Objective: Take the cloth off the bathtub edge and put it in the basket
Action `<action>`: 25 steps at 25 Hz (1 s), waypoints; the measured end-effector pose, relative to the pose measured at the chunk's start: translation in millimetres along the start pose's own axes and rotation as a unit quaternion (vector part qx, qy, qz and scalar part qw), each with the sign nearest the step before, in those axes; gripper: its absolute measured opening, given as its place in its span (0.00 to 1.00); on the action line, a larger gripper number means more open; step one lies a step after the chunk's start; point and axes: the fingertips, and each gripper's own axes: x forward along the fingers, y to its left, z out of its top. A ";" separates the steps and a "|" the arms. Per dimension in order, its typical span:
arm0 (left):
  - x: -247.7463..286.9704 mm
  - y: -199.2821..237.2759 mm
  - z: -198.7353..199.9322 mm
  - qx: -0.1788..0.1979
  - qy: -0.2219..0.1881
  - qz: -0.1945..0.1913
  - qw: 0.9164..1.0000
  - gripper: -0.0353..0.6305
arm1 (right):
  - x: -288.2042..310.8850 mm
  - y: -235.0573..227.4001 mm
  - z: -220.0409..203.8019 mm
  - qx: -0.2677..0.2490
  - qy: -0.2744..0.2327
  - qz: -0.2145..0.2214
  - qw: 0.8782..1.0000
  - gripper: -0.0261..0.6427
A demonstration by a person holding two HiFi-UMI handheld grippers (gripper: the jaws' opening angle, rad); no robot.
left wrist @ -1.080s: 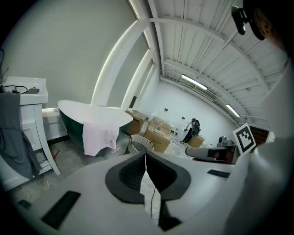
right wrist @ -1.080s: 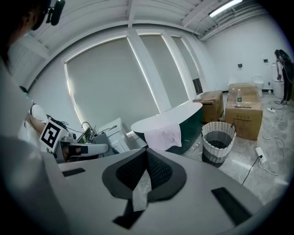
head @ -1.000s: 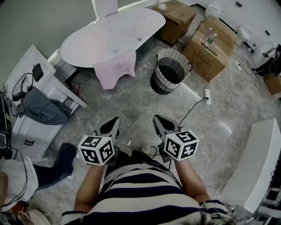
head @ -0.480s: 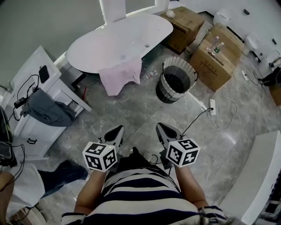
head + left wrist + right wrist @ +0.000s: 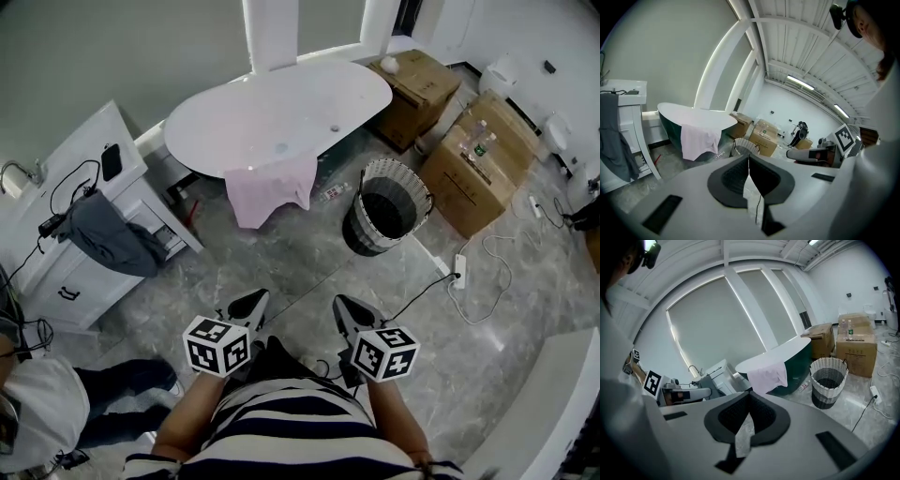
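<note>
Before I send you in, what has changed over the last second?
The head view has tipped up, so the bathtub, pink cloth and basket sit lower in it; the left gripper and right gripper have sunk slightly toward the body. Nothing taken or released. Both grippers stay shut and empty, the cloth still hangs over the tub edge, the basket stands beside it.
</note>
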 end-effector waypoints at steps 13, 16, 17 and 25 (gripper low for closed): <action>18.8 4.4 -13.8 -0.003 0.014 0.038 0.999 0.08 | 17.8 -12.6 -5.6 -0.008 0.038 0.037 0.999 0.08; 30.3 12.8 -9.8 -0.007 0.013 0.040 0.999 0.08 | 27.0 -17.3 -2.7 -0.014 0.048 0.036 0.998 0.08; 35.1 15.8 -8.1 -0.007 0.015 0.039 0.999 0.08 | 30.6 -18.8 -1.2 -0.015 0.051 0.035 0.998 0.08; 82.7 53.2 10.3 -0.007 0.040 0.026 0.999 0.09 | 77.4 -36.6 20.0 -0.017 0.078 0.021 0.997 0.08</action>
